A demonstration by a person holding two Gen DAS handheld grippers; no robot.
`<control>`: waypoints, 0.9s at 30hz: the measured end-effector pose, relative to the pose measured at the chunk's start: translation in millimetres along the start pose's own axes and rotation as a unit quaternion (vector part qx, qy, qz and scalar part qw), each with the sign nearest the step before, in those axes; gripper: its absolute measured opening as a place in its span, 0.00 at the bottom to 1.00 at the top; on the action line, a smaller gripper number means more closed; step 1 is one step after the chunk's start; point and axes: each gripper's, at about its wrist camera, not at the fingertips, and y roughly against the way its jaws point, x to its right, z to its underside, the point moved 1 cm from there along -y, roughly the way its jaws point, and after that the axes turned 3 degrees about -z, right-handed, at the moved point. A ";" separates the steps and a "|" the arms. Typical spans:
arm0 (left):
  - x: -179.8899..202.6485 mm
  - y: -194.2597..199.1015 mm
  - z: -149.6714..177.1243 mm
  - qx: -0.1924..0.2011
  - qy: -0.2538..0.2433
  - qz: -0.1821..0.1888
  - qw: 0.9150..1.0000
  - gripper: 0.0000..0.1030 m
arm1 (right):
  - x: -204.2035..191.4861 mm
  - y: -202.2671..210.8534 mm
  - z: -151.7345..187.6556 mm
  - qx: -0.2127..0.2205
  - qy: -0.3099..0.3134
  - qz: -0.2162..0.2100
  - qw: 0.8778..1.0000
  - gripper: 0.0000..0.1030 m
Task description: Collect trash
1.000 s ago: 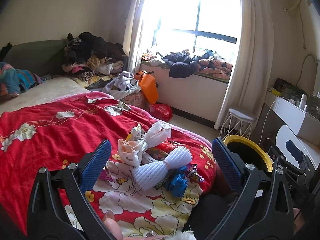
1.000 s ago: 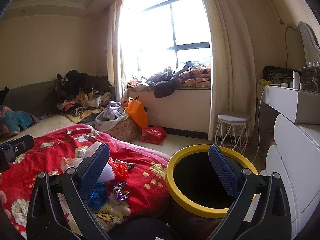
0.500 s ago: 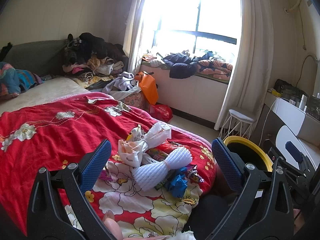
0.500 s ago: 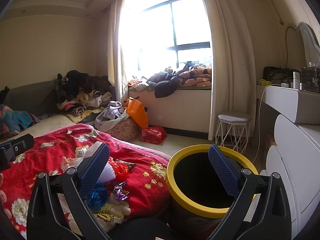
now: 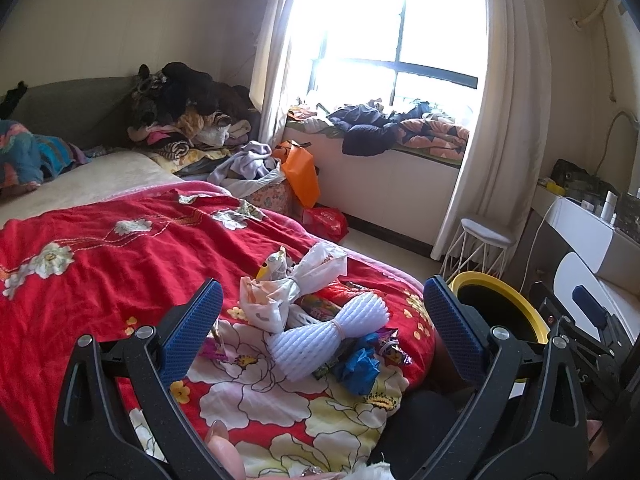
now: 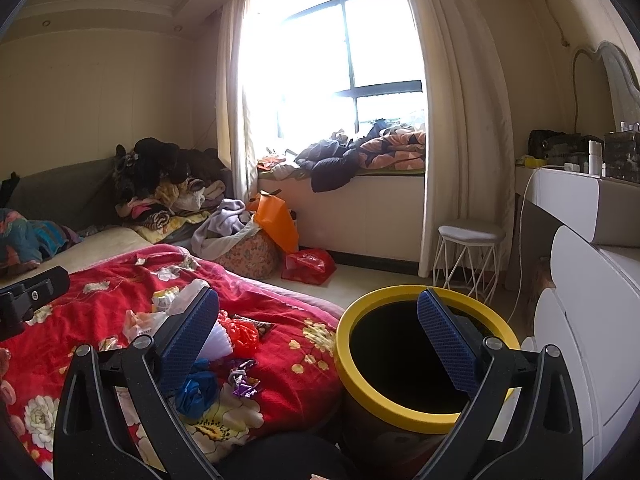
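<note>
Red floral bedspread (image 5: 120,264) fills the left and centre of the left wrist view; the trash is heaped on its lower-centre part, near the bed's corner. A yellow-rimmed bin (image 6: 400,404) is seen at lower centre-right of the right wrist view, standing on the floor just beside that corner, its mouth open and dark.

Left gripper (image 5: 320,320): jaws spread wide, nothing held, the heap framed between them. Right gripper (image 6: 318,332): jaws likewise wide apart and empty, one finger over the bedspread, the other over the bin mouth.

Trash, by size:
- White foam fruit net (image 5: 328,334), cinched at the middle by a band. Judged very light, springy and crushable; best taken at the banded waist, where it is narrowest.
- Knotted white plastic bag (image 5: 296,288), just above the net and touching it. Judged soft and slippery; the tied neck is the likeliest hold.
- Crumpled blue wrapper (image 5: 358,368), lower right of the net. Light, compressible.
- Red crinkled plastic (image 6: 242,334), partly hidden behind the right gripper's finger.
- Small purple foil wrappers (image 6: 242,386); thin, flat, likely hard to pinch off soft cloth.
</note>
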 end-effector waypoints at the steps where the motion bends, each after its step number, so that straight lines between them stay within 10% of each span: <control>1: -1.4 0.3 0.1 0.002 -0.001 -0.002 1.000 0.90 | -1.2 -1.5 0.6 -0.003 0.001 -0.002 1.000 0.94; 27: -133.2 -10.6 -13.6 0.005 0.090 -0.141 0.986 0.90 | -121.9 -51.6 -9.4 -0.094 0.071 -0.161 0.980 0.94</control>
